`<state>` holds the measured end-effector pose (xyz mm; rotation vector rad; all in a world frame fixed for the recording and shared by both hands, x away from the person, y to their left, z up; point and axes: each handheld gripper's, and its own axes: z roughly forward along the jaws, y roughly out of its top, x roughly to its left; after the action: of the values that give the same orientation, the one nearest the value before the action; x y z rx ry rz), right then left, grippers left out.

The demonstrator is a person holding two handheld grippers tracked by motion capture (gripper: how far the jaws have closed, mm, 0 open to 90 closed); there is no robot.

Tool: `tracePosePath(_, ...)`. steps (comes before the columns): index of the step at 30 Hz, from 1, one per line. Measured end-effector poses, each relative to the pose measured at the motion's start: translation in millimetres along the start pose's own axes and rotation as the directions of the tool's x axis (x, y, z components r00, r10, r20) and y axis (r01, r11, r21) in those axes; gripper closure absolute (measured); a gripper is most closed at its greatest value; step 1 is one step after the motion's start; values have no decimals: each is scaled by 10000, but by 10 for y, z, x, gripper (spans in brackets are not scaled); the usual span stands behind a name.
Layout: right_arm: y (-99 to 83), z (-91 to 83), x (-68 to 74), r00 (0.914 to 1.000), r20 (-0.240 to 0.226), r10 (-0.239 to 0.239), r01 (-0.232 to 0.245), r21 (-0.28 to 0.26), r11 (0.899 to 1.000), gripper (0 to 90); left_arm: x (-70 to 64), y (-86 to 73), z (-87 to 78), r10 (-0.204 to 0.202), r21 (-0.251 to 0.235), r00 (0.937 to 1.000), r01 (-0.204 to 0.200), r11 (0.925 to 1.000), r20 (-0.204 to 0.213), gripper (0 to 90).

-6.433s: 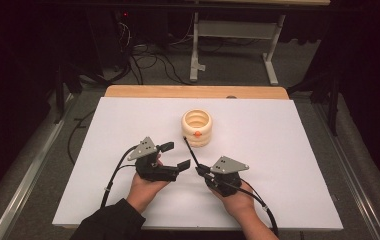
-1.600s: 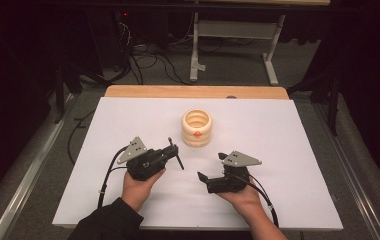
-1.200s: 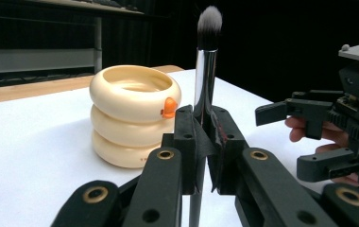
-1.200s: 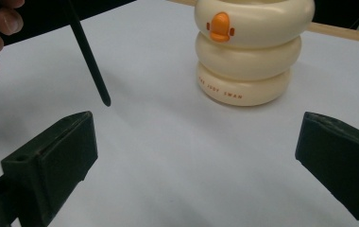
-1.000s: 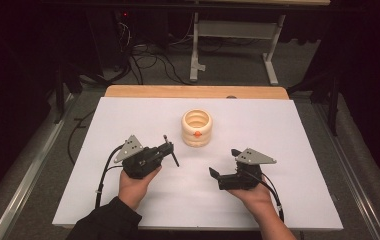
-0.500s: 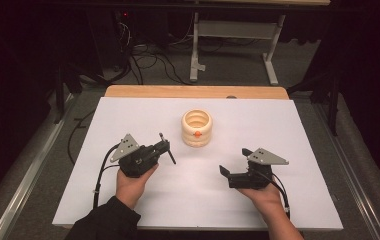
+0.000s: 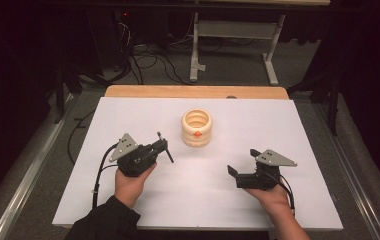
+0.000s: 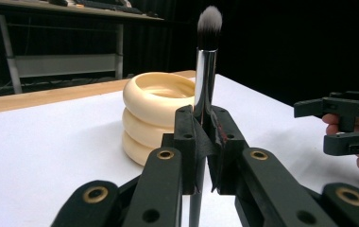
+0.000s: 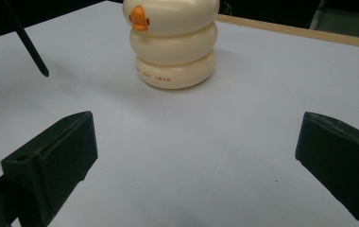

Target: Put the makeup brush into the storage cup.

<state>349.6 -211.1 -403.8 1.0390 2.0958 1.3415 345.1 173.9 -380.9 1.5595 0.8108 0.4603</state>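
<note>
The left gripper (image 7: 162, 149) has its fingers (image 8: 185, 142) clamped on the metal stem of a makeup brush (image 8: 205, 56), which stands upright between them in the left gripper view, its pale bristle tip well above the fingers and its dark handle running down below them. Just beyond those fingers, slightly to their left in that view, stands a cream holder (image 7: 196, 128) shaped like three stacked rings, open at the top, with a small orange beak on its side; brush and holder are apart. The right gripper (image 7: 242, 163) hovers over the white tabletop (image 7: 278, 125) with its fingers (image 9: 50, 161) spread wide and nothing between them; the holder (image 9: 174, 42) stands ahead of them, well apart.
</note>
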Motion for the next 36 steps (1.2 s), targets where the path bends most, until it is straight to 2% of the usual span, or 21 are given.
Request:
tracePosePath(6, -13, -7, -26, 9999, 38, 105, -105, -24, 9999, 12, 7, 5, -11, -33, -69, 10000, 33, 10000, -80, 825)
tracePosePath(16, -15, 4, -13, 10000, 47, -38, 38, 3, 10000, 13, -12, 60, -2, 47, -166, 10000, -48, 9999, -73, 825)
tracePosePath(23, -14, 3, 6, 10000, -18, -82, 82, -34, 10000, 13, -31, 217, -25, -36, -480, 9999, 29, 9988, -140, 826)
tracePosePath(27, -11, -4, 11, 10000, -29, 49, -49, -56, 10000, 13, -24, 285, -12, -105, -533, 9997, 92, 9985, -237, 826)
tracePosePath(36, -12, -9, 21, 10000, -29, -22, 22, -65, 10000, 13, -57, 413, 110, 200, -417, 9996, -209, 9989, -219, 827)
